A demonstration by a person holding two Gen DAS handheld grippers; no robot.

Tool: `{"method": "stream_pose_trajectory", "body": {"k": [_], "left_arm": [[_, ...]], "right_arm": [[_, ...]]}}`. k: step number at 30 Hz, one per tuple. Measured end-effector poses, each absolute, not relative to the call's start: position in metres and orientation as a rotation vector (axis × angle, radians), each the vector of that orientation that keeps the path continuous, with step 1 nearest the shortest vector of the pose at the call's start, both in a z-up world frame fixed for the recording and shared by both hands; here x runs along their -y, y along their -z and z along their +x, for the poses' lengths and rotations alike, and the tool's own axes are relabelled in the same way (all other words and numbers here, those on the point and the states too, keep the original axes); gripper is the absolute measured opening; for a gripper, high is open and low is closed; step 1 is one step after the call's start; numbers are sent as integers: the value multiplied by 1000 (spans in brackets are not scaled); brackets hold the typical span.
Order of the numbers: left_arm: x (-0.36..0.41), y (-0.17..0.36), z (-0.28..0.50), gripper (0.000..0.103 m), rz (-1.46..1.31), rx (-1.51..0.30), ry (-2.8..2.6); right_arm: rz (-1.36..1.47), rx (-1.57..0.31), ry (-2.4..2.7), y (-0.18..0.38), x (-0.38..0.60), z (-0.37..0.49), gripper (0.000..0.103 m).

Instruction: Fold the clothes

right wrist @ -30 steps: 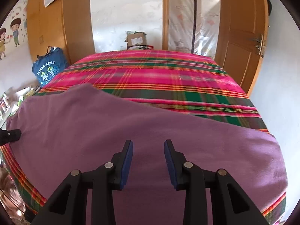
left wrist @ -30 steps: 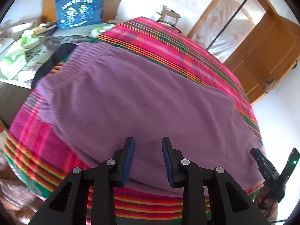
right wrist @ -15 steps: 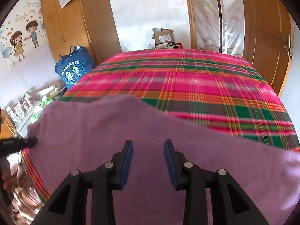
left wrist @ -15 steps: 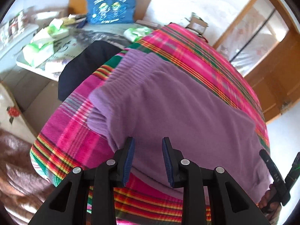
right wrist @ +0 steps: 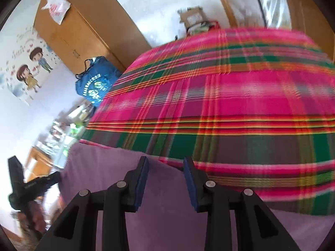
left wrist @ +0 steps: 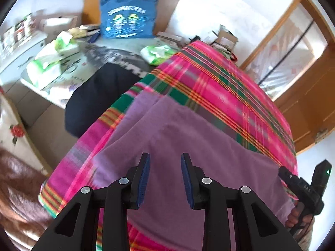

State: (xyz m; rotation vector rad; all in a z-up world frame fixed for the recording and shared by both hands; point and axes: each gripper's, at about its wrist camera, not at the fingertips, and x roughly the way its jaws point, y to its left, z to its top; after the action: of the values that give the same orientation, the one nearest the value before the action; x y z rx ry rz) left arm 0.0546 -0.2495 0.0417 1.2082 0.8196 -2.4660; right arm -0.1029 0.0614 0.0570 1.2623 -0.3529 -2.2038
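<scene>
A purple garment [left wrist: 188,146] lies spread flat on the plaid bed cover [left wrist: 226,87], reaching the bed's near edge. My left gripper [left wrist: 165,161] hovers over the garment's near left part, open, with nothing between its blue pads. At the lower right of the left wrist view a hand holds the right gripper [left wrist: 303,186] by the garment's right end. In the right wrist view, my right gripper [right wrist: 166,164] stands open above the far edge of the purple garment [right wrist: 167,209], empty. The left gripper [right wrist: 31,184] shows at the lower left there.
A dark cloth [left wrist: 94,100] hangs off the bed's left side. A cluttered side table [left wrist: 54,67] with green packets and a blue bag [left wrist: 127,16] stand to the left. A wooden wardrobe [right wrist: 83,27], a cardboard box [right wrist: 192,18] and wooden doors [left wrist: 309,96] lie beyond the bed.
Both cameras have swung left. The left view now takes in more of the bed's left edge and side table; the right view shows the garment's left end and far edge, blurred by motion.
</scene>
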Motion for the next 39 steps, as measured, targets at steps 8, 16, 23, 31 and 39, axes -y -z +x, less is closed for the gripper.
{"method": "stream_pose_trajectory", "body": {"k": [8, 16, 23, 31, 39], "left_arm": [[236, -48, -9, 32, 1300, -753, 2569], [243, -29, -29, 32, 1364, -755, 2501], [256, -15, -26, 31, 1371, -832, 2443], [236, -31, -31, 32, 1364, -839, 2526], [176, -32, -63, 32, 1499, -750, 2724]], "right_arm": [[1321, 385, 1899, -52, -49, -121, 37], [1324, 373, 1779, -54, -41, -105, 37], [1394, 391, 1692, -47, -39, -85, 37], [1407, 419, 1685, -40, -32, -77, 37], [1415, 410, 1635, -32, -21, -68, 37]]}}
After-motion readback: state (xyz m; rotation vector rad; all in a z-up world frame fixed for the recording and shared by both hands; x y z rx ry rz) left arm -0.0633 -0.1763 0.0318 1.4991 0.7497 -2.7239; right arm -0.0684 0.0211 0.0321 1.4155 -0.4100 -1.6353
